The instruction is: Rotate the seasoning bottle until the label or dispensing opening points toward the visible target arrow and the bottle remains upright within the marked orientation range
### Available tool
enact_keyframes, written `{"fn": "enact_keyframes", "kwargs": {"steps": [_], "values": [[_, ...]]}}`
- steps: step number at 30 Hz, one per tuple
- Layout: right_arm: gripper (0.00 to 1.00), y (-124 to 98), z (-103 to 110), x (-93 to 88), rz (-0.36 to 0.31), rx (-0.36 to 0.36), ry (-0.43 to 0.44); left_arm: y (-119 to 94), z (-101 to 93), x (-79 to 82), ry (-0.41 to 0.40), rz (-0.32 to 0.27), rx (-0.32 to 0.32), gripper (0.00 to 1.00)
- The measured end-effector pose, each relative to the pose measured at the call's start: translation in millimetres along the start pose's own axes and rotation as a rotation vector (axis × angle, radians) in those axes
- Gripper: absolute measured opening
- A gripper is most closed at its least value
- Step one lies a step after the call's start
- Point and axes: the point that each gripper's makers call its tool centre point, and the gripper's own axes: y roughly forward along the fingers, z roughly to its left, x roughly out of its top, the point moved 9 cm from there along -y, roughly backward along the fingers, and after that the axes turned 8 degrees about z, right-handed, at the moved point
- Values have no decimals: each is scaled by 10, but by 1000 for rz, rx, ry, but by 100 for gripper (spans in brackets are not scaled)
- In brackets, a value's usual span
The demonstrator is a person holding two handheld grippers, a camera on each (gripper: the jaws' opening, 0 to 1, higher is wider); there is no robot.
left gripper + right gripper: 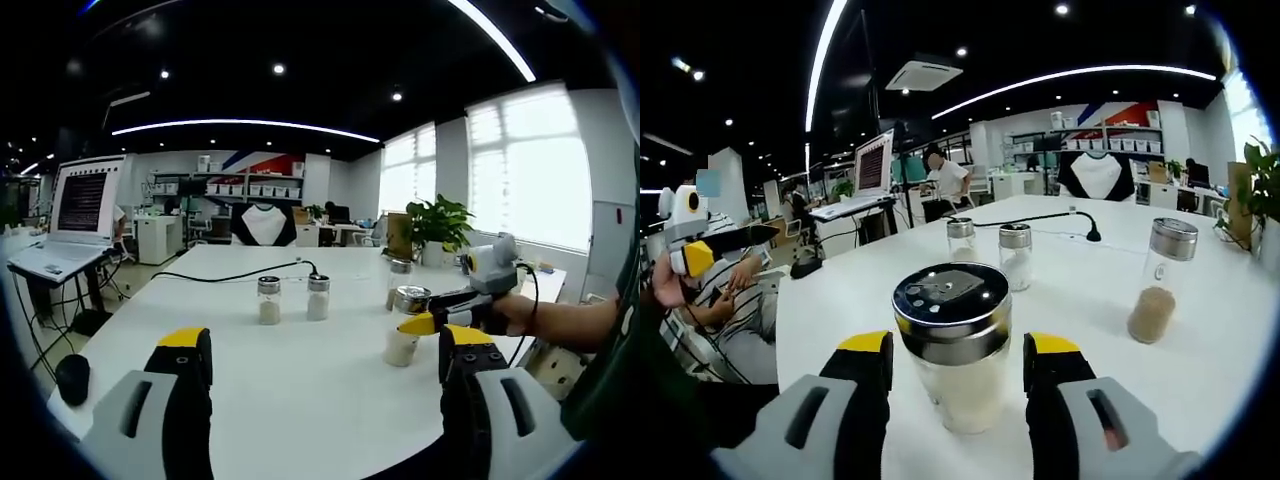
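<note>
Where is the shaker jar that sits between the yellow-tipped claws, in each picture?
Left gripper view: the jar stands right of middle on the white table, with the right gripper reaching in around it.
Right gripper view: the same jar is big at bottom middle, between that gripper's own jaws.
Shared landmark: the pair of small shakers by the black cable.

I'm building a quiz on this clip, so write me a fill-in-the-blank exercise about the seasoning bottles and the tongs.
1. The right tongs bracket a seasoning bottle that stands ____ on the white table.
2. Counting every seasoning bottle on the table, there are ____.
3. The bottle of brown seasoning has a ____ lid.
4. The left tongs are ____, holding nothing.

Missing words: upright; four; silver; open
</note>
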Motion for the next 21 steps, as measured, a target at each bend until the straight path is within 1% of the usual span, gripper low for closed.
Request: {"fn": "enact_keyframes", "kwargs": {"steps": [7, 14, 21], "values": [[53, -109, -5, -44, 6, -12, 24, 35, -35, -5, 3, 6, -12, 99], [54, -308, -1, -47, -18, -49, 40, 39, -45, 13, 7, 5, -15, 99], [55, -543, -93, -98, -21, -84, 60, 39, -34, 34, 5, 2, -11, 99]]}}
